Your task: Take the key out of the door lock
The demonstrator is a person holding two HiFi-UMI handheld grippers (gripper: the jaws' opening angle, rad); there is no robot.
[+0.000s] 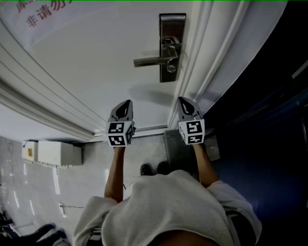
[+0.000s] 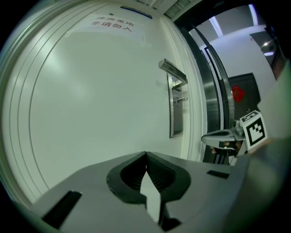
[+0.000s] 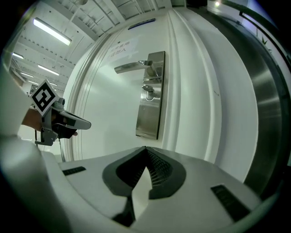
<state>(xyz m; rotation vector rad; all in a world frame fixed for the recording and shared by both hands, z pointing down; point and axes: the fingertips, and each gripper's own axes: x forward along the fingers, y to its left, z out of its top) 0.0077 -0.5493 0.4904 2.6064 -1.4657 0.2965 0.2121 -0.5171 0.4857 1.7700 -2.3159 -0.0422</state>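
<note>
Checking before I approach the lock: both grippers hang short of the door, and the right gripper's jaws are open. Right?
Not quite: the right gripper has its jaws shut with nothing between them, as the right gripper view shows. The rest stands.

Door (image 1: 96,57) hardware, head view
Lock plate (image 1: 172,29) upper centre; handle (image 1: 151,60) runs left, key (image 1: 171,67) just below. Left gripper (image 1: 127,102) and right gripper (image 1: 182,100) mid-frame, side by side.

This looks like a corridor in an office or industrial building: a white panelled door (image 1: 96,57) with a steel lock plate (image 1: 172,48), a red-lettered notice (image 1: 43,14) at upper left, ceiling strip lights (image 3: 52,32) and a glossy tiled floor (image 1: 29,187).
</note>
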